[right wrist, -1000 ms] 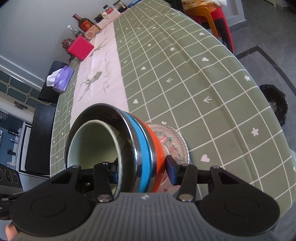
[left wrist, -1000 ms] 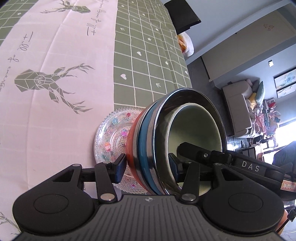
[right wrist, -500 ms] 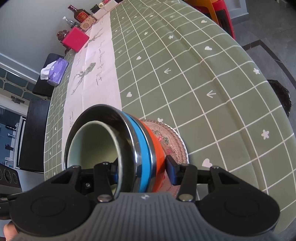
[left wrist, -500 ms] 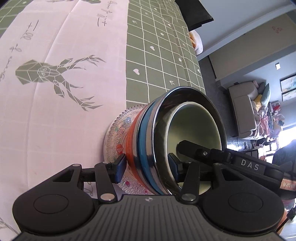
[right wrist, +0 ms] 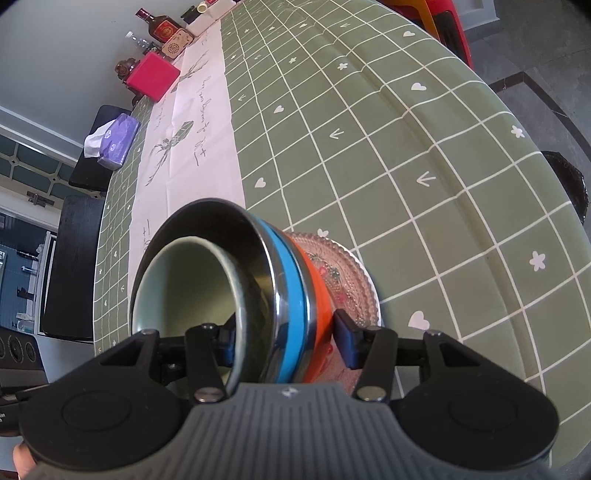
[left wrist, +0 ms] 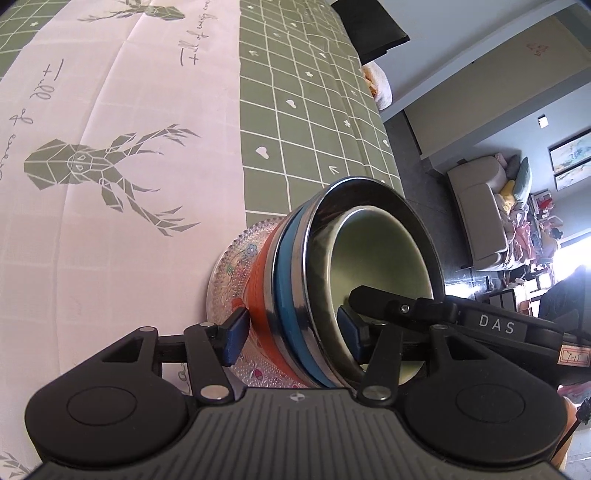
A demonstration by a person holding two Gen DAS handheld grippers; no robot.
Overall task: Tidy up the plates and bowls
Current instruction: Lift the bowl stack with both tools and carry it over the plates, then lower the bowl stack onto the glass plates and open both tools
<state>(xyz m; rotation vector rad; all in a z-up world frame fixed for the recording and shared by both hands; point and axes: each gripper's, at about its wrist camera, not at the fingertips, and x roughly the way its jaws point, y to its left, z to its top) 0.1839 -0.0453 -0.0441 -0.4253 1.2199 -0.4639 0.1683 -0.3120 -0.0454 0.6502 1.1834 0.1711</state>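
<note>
A nested stack of bowls rests on a patterned glass plate point(left wrist: 229, 266) point(right wrist: 347, 269): orange bowl point(left wrist: 258, 288) point(right wrist: 316, 291) outermost, then blue bowl point(left wrist: 286, 280) point(right wrist: 288, 266), steel bowl point(left wrist: 369, 188) point(right wrist: 221, 225) and a pale green bowl point(left wrist: 376, 258) point(right wrist: 184, 280) inside. My left gripper point(left wrist: 291, 332) straddles the stack's wall, one pad outside the orange bowl, the other inside the green bowl. My right gripper point(right wrist: 286, 343) straddles the opposite wall the same way. Both pairs of jaws are opening, and a small gap shows at each outer pad.
The table wears a green checked cloth point(right wrist: 406, 166) with a pink deer-print runner point(left wrist: 110, 166). A red box point(right wrist: 151, 75), a purple tissue pack point(right wrist: 118, 140) and bottles point(right wrist: 159, 26) stand at its far end. The table edge drops to the floor close beside the plate point(left wrist: 391, 173).
Both pairs of jaws have spread wider, so the outer pads stand off the orange bowl. The stack of bowls stays on the glass plate.
</note>
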